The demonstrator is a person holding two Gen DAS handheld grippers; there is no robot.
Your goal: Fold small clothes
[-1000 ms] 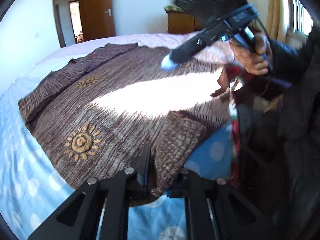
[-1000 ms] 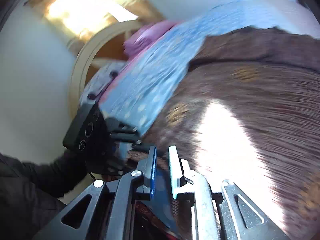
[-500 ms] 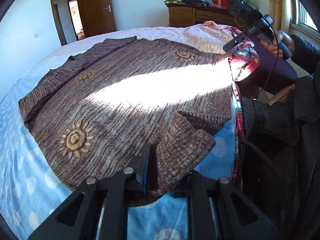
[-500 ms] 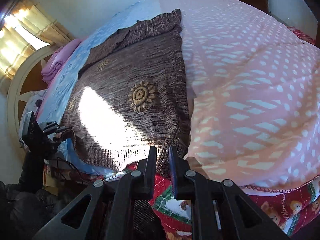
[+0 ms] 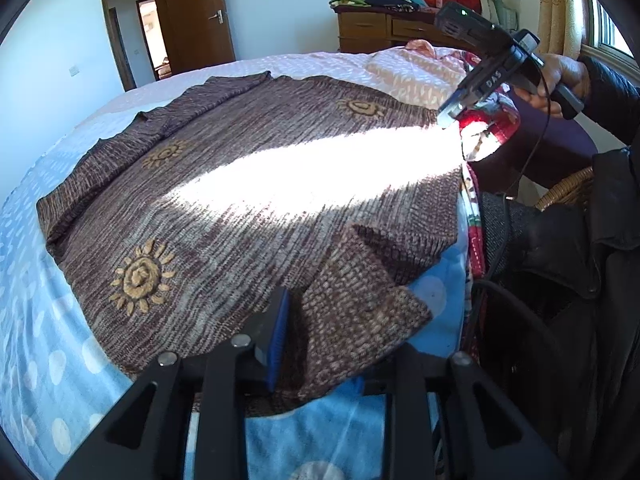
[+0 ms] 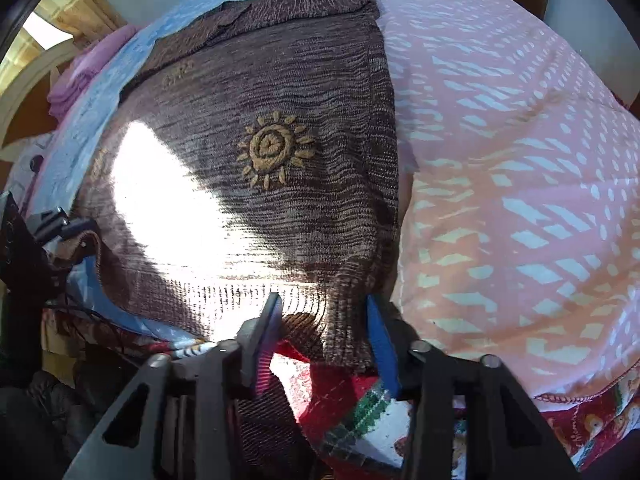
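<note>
Right wrist only: pink quilt (image 6: pixel 520 160)

Brown marled knit sweater (image 5: pixel 248 184), tan embroidered sun motifs (image 6: pixel 274 148), spread flat across bed; hem at near edge, one hem corner folded up, sleeve toward far side.
</note>
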